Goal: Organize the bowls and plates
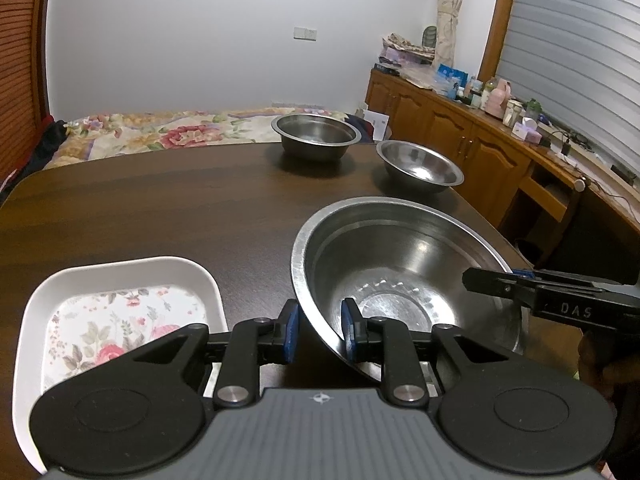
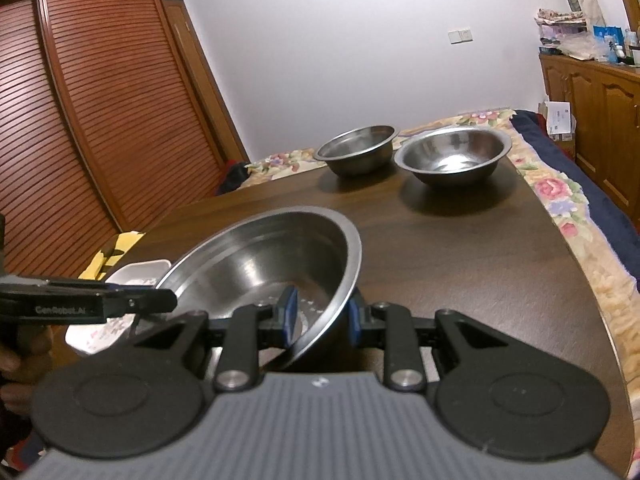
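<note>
A large steel bowl is at the near right of the dark wooden table, held by both grippers. My left gripper is shut on its near-left rim, one pad inside and one outside. My right gripper is shut on the opposite rim and shows in the left wrist view as a black finger pair. The left gripper's tip shows in the right wrist view. A white rectangular dish with a floral base lies left of the bowl. Two smaller steel bowls stand at the far edge.
A bed with a floral cover lies beyond the table's far edge. Wooden cabinets with clutter on top line the right wall. A louvered wooden wardrobe stands to the left. A person's hand holds the left gripper.
</note>
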The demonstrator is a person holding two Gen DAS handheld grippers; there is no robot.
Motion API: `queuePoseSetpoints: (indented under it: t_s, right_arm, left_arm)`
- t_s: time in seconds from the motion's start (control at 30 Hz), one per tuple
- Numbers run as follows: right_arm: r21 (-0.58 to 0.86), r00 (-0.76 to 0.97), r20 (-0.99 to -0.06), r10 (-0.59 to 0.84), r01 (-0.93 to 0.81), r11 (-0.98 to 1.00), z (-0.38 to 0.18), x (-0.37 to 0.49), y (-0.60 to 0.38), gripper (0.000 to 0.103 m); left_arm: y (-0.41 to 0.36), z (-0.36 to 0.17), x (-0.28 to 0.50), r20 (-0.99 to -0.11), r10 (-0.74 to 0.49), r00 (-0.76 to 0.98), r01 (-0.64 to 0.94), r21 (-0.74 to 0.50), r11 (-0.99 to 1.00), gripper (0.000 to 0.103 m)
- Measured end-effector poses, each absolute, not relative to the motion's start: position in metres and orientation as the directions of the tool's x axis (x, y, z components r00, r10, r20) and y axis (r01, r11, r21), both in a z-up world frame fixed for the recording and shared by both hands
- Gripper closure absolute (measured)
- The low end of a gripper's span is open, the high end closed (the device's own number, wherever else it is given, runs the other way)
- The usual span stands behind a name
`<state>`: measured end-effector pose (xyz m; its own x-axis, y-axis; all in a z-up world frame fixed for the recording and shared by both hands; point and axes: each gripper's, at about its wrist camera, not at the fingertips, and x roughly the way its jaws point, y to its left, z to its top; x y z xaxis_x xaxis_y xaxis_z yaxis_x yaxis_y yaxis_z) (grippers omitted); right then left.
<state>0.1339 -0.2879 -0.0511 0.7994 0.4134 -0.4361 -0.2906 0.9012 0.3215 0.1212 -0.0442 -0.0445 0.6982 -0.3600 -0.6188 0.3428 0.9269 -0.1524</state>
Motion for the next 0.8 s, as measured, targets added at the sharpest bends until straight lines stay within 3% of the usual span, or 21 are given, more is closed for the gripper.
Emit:
queuePoseSetpoints:
  t_s: [0.57,0.8]
  right_arm:
    - [0.247,0.842,-0.401,0.362,-0.281,0.927,-0.018,0.142,-0.308,0.073]
    - [0.172,0.859,-0.375,0.349,-0.306,0.936,0.013,0.170,-0.316,0.066]
  left_arm:
    - [-0.035,-0.021,0.133,-0.578,-0.334,0.745,0.326,-0.120,0.938,0.074]
    - [-0.031,0.002,0.152,-0.539,-0.323,0.778,0.327,-0.092,0.941,0.072]
